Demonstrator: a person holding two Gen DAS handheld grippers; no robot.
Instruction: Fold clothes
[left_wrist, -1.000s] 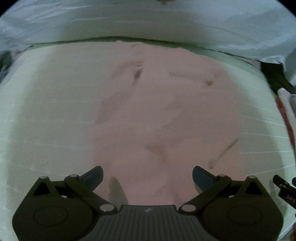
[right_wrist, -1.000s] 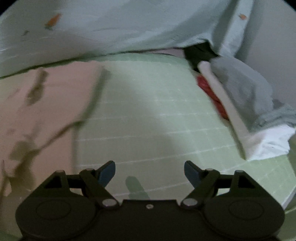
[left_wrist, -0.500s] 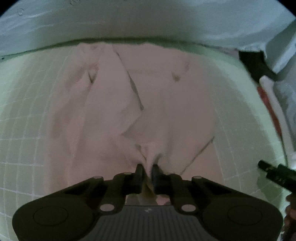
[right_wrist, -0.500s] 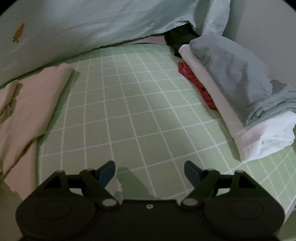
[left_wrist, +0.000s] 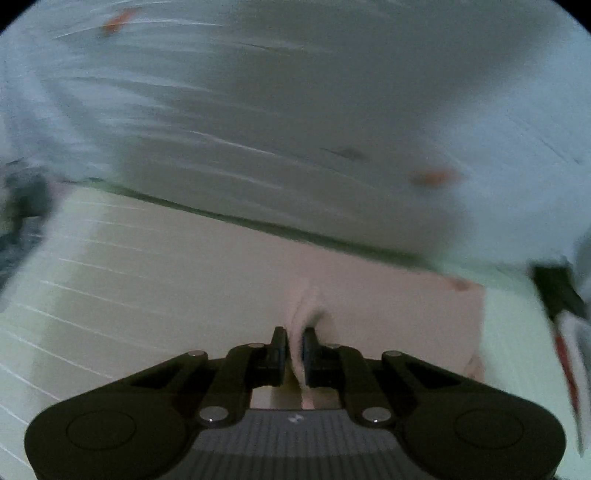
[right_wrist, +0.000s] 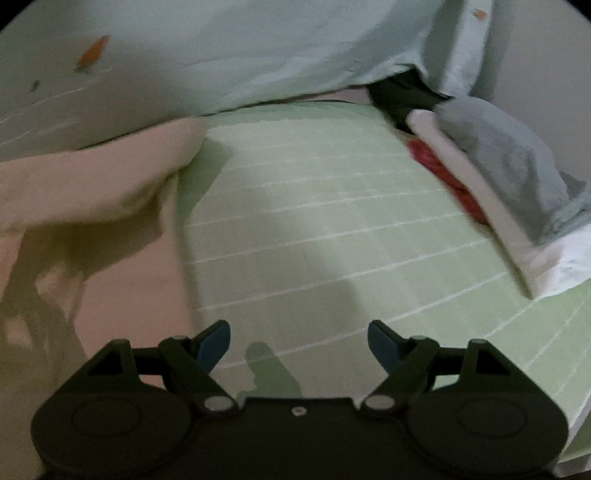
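While the left gripper (left_wrist: 294, 341) pinches a soft ridge of the pink garment (left_wrist: 369, 306) between its tips, the right gripper (right_wrist: 299, 338) hangs wide over the green grid sheet (right_wrist: 314, 229), garment at its left. Beyond: folded stack (right_wrist: 498, 177), pale duvet (right_wrist: 240, 48); left view motion-blurred.

A: Both rigs are matte black, each left claw (left_wrist: 294, 345) and right claw (right_wrist: 299, 339) carried on 2 round housings with angular linkage arms.

B: Silver pivot screws, blue fingertips (right_wrist: 212, 341) on the right, a ribbed grey panel on the left.
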